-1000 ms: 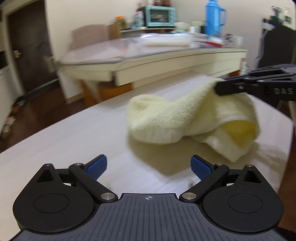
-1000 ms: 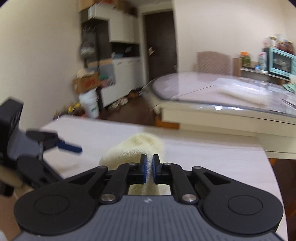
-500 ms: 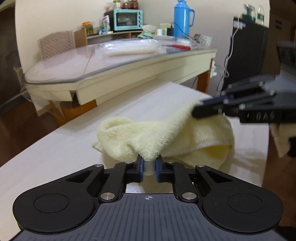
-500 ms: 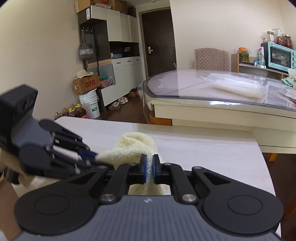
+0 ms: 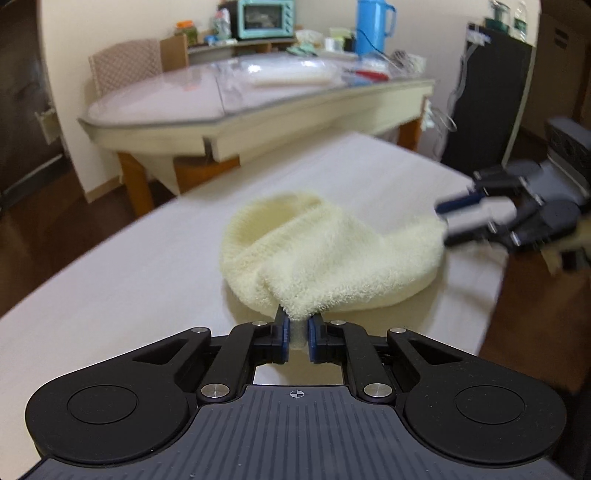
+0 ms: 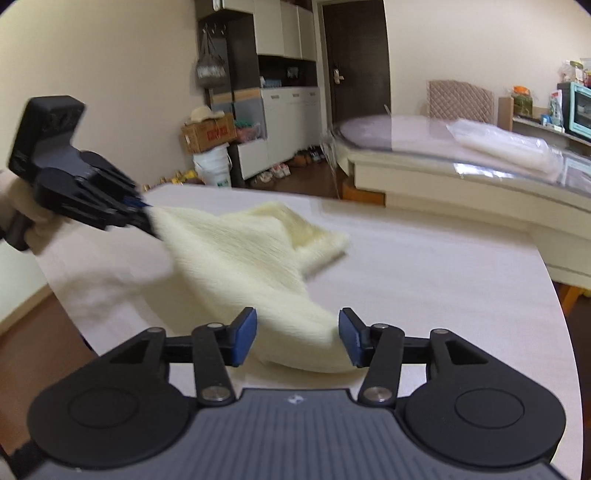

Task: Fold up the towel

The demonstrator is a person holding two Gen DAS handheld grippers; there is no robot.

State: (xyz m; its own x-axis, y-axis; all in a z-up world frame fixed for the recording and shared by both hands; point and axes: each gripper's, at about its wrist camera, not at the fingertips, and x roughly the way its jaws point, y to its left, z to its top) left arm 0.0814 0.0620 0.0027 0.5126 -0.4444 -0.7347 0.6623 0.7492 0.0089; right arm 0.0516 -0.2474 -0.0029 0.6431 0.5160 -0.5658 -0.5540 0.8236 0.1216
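Note:
A pale yellow towel (image 5: 332, 254) lies bunched on the white table (image 5: 147, 273). My left gripper (image 5: 297, 334) is shut on a near corner of the towel. In the right wrist view the left gripper (image 6: 146, 218) holds that corner at the left, stretching the towel (image 6: 240, 266). My right gripper (image 6: 297, 338) is open, its blue pads on either side of the towel's near edge without pinching it. In the left wrist view the right gripper (image 5: 447, 221) shows blurred at the towel's right end.
A glass-topped dining table (image 5: 229, 99) stands behind, with a plastic-wrapped bundle (image 6: 506, 147), a blue thermos (image 5: 371, 26) and a teal toaster oven (image 5: 264, 18). A black appliance (image 5: 487, 107) stands at the right. The white table's right edge (image 6: 561, 314) is close.
My left gripper closed on a towel corner and pulled it out. My right gripper, earlier shut on the towel, has opened and let go.

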